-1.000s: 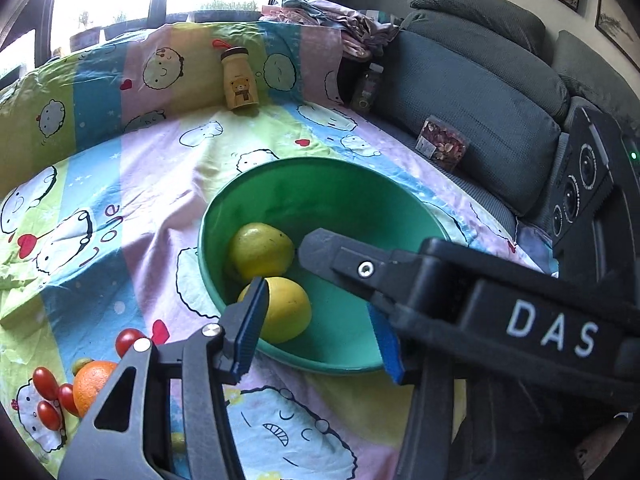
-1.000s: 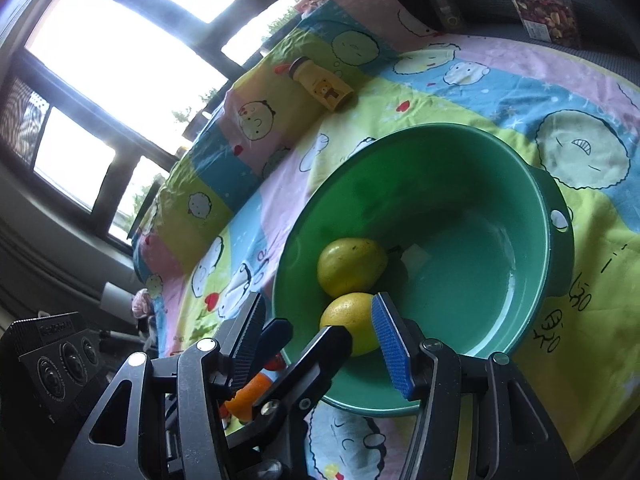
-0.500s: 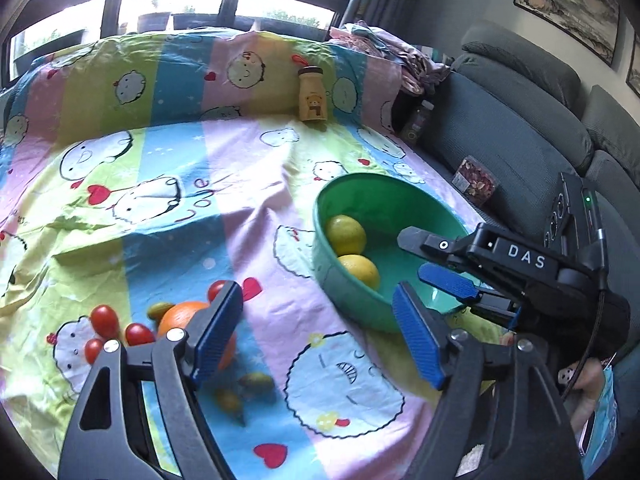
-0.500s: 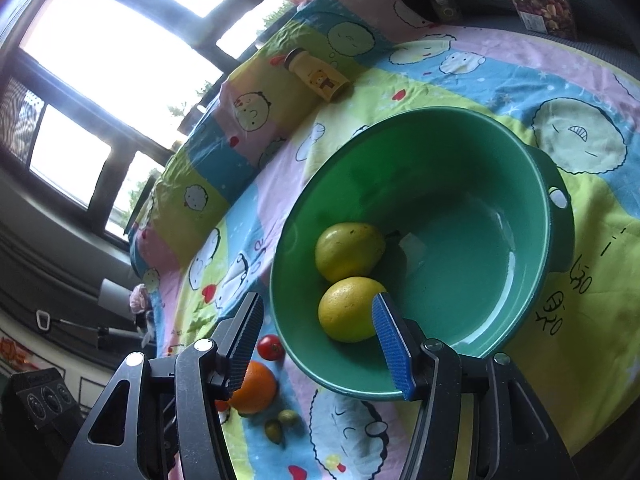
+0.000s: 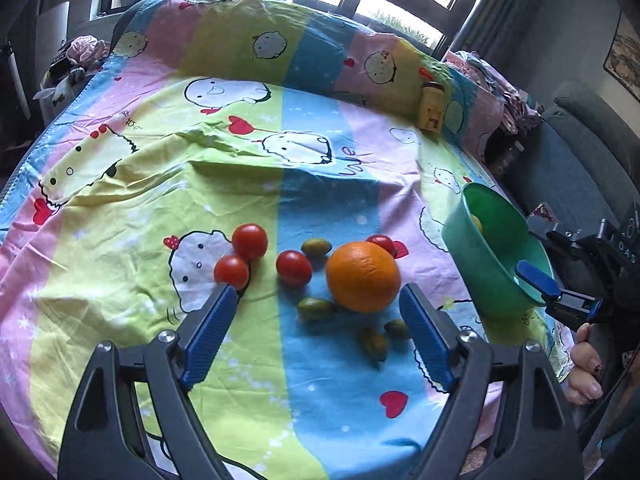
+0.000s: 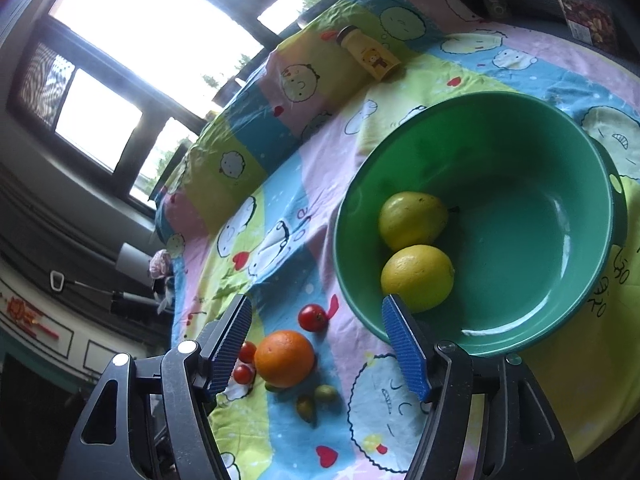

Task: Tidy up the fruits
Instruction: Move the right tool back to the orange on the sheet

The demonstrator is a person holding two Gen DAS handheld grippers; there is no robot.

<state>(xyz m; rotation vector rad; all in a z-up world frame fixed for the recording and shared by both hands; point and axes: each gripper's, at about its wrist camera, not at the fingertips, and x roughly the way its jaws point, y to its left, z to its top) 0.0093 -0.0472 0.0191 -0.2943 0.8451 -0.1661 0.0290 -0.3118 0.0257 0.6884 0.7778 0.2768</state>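
Note:
An orange (image 5: 363, 276) lies on the cartoon-print cloth (image 5: 160, 184) among several red tomatoes (image 5: 250, 240) and small green fruits (image 5: 316, 307). My left gripper (image 5: 318, 308) hovers just in front of them, open, jaws still opening, nothing between the pads. To the right stands the green bowl (image 5: 492, 276). In the right wrist view the bowl (image 6: 540, 240) holds two yellow citrus fruits (image 6: 418, 276), one behind the other (image 6: 412, 220). My right gripper (image 6: 316, 318) is open at the bowl's near left rim, jaws opening, gripping nothing. The orange (image 6: 285, 358) shows between its fingers, lower down.
A yellow bottle (image 5: 431, 110) stands at the far edge of the cloth. A grey sofa (image 5: 580, 168) runs along the right, with a snack packet (image 6: 586, 20) on it. A person's hand (image 5: 586, 364) shows at lower right. Windows line the back.
My left gripper swung left from above the bowl to the loose fruits, and its jaws widened. It left the right wrist view. The right gripper drew back a little and opened wider.

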